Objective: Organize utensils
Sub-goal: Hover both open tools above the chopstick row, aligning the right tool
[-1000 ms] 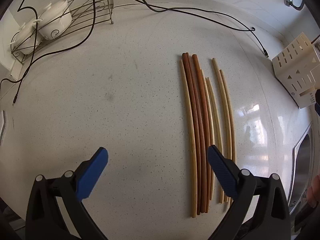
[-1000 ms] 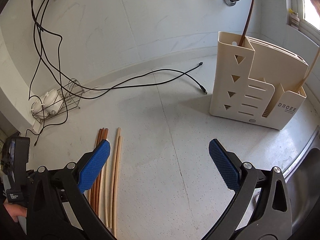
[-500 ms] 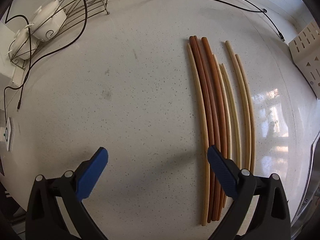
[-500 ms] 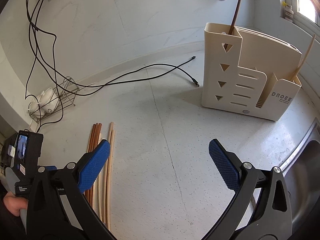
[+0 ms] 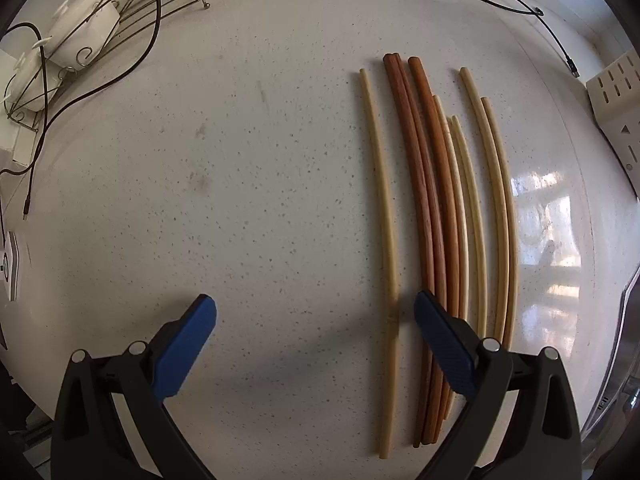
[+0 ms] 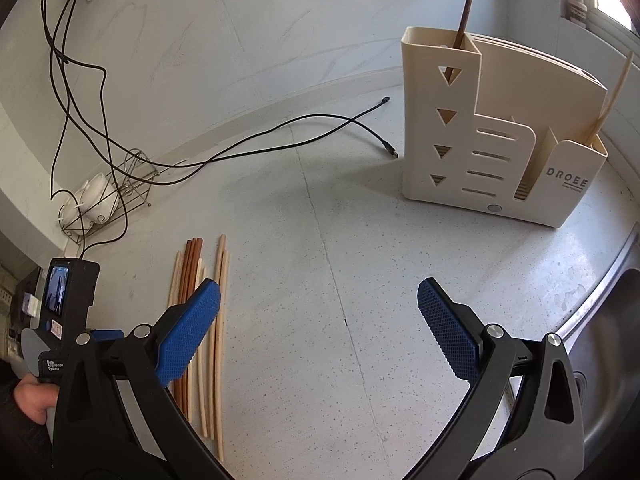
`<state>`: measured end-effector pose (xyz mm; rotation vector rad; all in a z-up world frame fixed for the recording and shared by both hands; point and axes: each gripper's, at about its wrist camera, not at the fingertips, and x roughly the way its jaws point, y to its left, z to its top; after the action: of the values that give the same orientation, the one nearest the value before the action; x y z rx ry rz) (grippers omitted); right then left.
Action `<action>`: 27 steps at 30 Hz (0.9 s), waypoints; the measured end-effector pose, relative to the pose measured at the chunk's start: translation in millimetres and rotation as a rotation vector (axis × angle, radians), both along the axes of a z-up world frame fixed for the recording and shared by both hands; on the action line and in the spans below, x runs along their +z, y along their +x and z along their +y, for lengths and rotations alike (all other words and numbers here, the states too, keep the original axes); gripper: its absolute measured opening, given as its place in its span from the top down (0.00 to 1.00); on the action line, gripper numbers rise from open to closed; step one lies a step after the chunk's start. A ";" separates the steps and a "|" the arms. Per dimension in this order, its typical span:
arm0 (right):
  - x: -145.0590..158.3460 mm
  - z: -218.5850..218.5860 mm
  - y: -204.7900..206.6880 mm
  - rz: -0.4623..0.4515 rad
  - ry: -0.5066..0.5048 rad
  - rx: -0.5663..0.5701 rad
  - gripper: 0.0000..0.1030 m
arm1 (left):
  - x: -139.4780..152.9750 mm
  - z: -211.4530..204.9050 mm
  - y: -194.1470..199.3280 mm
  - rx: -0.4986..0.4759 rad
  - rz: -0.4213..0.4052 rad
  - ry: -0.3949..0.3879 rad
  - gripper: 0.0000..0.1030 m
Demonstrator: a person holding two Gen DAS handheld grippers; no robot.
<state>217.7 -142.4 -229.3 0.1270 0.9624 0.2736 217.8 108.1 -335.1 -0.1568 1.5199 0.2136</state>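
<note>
Several chopsticks point(image 5: 434, 216) lie side by side on the speckled counter, some dark brown, some pale. One pale chopstick point(image 5: 385, 208) lies apart at their left. My left gripper point(image 5: 315, 312) is open low over the counter, with that lone chopstick between its fingers and the right fingertip point(image 5: 432, 312) over the brown ones. The right gripper point(image 6: 319, 300) is open and empty higher up; the chopsticks point(image 6: 208, 320) show beside its left finger. A cream holder point(image 6: 496, 132) stands at the back right with one brown chopstick point(image 6: 466, 12) and one pale chopstick point(image 6: 610, 96) upright in it.
Black cables point(image 6: 248, 140) trail across the back of the counter. A wire rack with white cups point(image 5: 76, 36) sits at the back left. A steel sink point(image 6: 608, 340) borders the counter on the right. A hand point(image 6: 32, 400) holds the left gripper's handle.
The left gripper has dropped lower and closer to the chopsticks. The leftmost pale chopstick now lies apart from the bundle. The right gripper drifted slightly, still open.
</note>
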 end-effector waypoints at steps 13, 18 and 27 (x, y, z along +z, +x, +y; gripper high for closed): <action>-26.4 51.9 22.2 0.256 -0.063 0.183 0.08 | -9.2 17.8 -1.5 0.017 0.020 -0.050 0.05; -41.6 95.5 30.6 0.353 -0.194 0.308 0.09 | -9.4 18.8 -1.1 0.019 0.018 -0.049 0.05; -68.7 122.9 52.0 0.548 -0.293 0.353 0.12 | -7.0 12.3 -8.5 0.025 0.005 -0.043 0.05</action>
<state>269.7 -19.4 -298.0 -0.2541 1.5612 0.4299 209.3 120.5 -342.1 -0.2101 1.5290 0.2016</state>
